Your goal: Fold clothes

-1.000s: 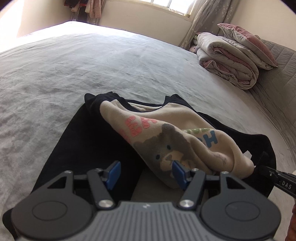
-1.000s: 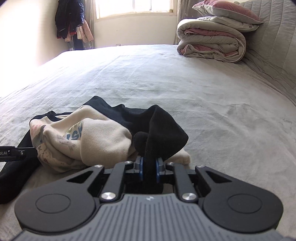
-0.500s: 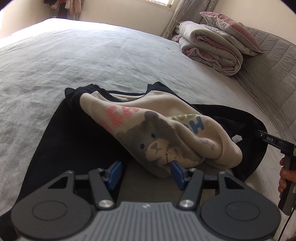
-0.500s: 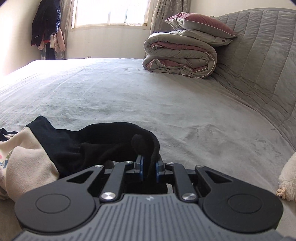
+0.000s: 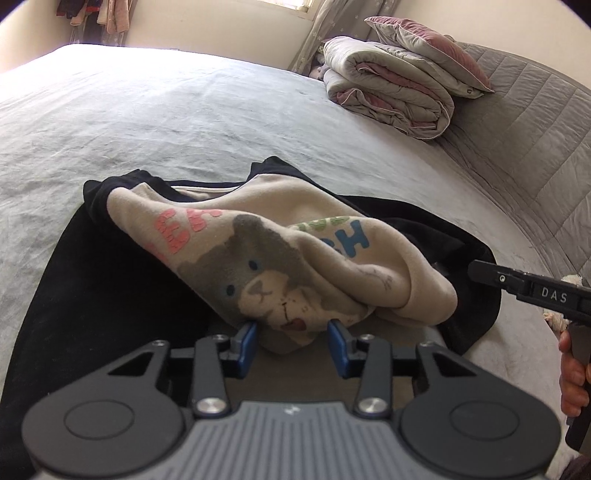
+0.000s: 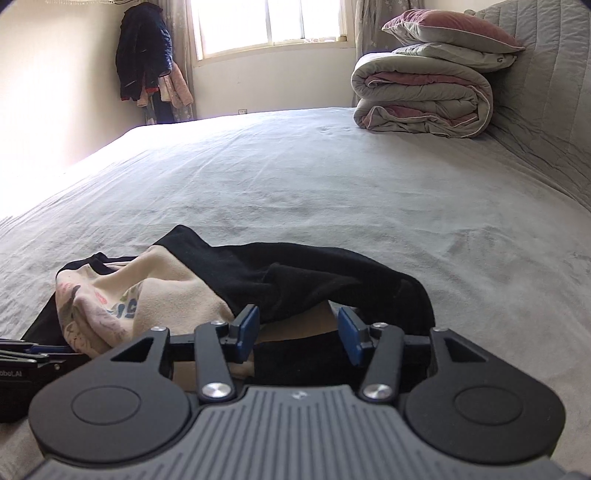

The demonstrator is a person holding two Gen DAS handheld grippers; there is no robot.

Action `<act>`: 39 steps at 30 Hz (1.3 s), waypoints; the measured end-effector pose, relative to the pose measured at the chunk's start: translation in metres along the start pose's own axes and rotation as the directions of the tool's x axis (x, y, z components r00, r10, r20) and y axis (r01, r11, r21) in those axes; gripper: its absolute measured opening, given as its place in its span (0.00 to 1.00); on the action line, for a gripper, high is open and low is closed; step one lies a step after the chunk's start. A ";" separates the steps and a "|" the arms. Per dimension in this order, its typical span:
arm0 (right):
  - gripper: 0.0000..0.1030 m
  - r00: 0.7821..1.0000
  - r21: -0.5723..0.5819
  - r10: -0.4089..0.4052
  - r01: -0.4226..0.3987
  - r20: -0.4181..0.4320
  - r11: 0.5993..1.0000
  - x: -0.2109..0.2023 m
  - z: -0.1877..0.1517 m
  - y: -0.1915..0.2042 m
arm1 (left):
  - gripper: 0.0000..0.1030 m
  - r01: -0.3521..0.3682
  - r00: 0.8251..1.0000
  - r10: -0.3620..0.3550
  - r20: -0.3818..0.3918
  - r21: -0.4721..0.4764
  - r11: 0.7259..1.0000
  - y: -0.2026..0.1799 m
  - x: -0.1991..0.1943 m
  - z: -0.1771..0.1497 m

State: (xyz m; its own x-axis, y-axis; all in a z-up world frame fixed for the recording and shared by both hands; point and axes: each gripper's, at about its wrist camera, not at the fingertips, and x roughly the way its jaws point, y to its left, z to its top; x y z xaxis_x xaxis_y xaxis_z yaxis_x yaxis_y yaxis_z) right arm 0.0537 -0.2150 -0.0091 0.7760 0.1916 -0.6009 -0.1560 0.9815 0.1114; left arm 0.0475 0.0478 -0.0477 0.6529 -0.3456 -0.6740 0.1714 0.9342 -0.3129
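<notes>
A cream sweatshirt with black sleeves and a grey bear print [image 5: 266, 266] lies bunched on the grey bed; it also shows in the right wrist view [image 6: 177, 302]. My left gripper [image 5: 291, 343] is open, its blue pads either side of the cream hem's bottom edge. My right gripper [image 6: 299, 332] is open just behind the black sleeve [image 6: 325, 280], which lies spread on the bed. The right gripper's tip [image 5: 524, 288] shows at the right of the left wrist view, beside the black fabric.
A folded grey and pink duvet [image 6: 424, 99] with a pillow [image 6: 450, 29] on top sits at the far right by the quilted headboard [image 5: 535, 122]. Clothes hang in the far corner [image 6: 147, 62]. The grey bed sheet [image 6: 332, 184] stretches far ahead.
My right gripper has let go of the black sleeve and opened; the sleeve now lies flat to the right. My left gripper has moved closer to the cream hem, still open.
</notes>
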 end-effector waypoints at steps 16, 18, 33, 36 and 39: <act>0.14 0.992 -0.011 0.103 -0.104 -0.070 0.995 0.038 -0.028 0.024 | 0.01 -0.017 0.988 0.014 0.154 0.021 1.000 -0.011 -0.005 -0.002; 0.07 0.992 0.002 0.117 -0.117 -0.053 0.993 0.034 -0.024 0.024 | 0.01 -0.026 0.977 0.014 0.215 0.055 0.998 -0.017 -0.017 0.000; 0.06 0.964 0.110 0.218 -0.236 0.150 0.966 -0.028 0.015 0.014 | 0.01 0.024 0.921 -0.043 0.386 0.055 0.998 -0.015 -0.083 0.012; 0.06 0.957 0.130 0.236 -0.259 0.169 0.957 -0.036 0.018 0.011 | 0.01 0.046 0.906 -0.059 0.420 0.041 0.998 -0.011 -0.094 0.013; 0.06 0.951 0.140 0.244 -0.272 0.190 0.952 -0.043 0.020 0.010 | 0.01 0.067 0.891 -0.069 0.449 0.019 0.998 -0.006 -0.103 0.015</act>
State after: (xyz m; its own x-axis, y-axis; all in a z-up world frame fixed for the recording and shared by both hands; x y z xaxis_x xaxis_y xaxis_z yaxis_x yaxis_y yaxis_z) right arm 0.0311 -0.2132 0.0340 0.8158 0.4233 -0.3940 -0.2742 0.8831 0.3808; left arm -0.0095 0.0793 0.0334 0.9011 -0.3323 -0.2787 0.2290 0.9103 -0.3448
